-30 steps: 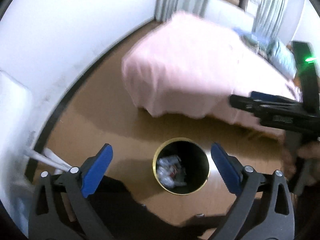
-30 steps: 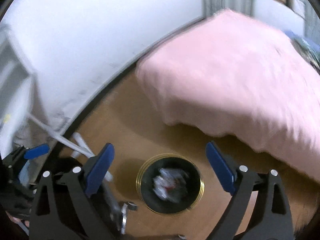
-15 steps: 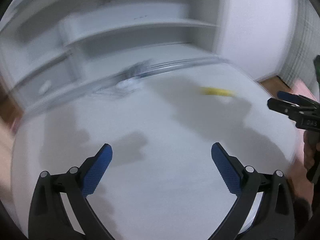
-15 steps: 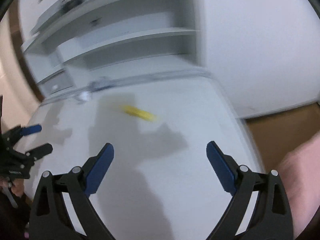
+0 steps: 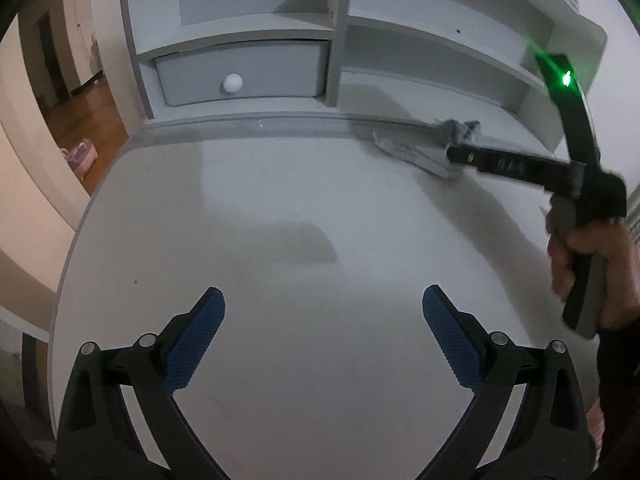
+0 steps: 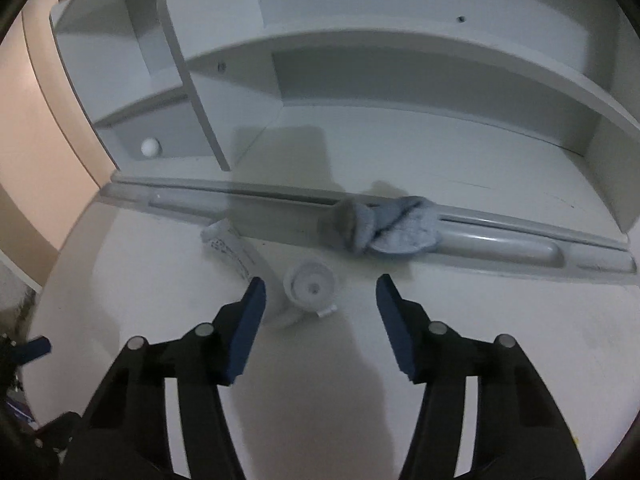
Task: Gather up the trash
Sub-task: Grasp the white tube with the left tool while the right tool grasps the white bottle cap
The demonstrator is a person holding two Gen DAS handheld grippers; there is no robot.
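Just short of the grey rail [image 6: 500, 236] at the back of the tabletop [image 6: 500, 360], the right tongs [image 6: 320, 296] are closing around a white plastic tube [image 6: 272, 270], cap toward them, not yet pinched. A crumpled sock [image 6: 392, 226] draped over that rail sits just behind and could snag; the left tongs [image 5: 323, 312] hang wide and empty.

Our left gripper [image 5: 323, 312] and right gripper [image 6: 320, 300] have black jaws, blue knurled pads [image 5: 192, 344], silver rivets [image 5: 147, 340]; a green light [image 5: 566, 79] glows; our sleeve [image 5: 618, 364] is black.
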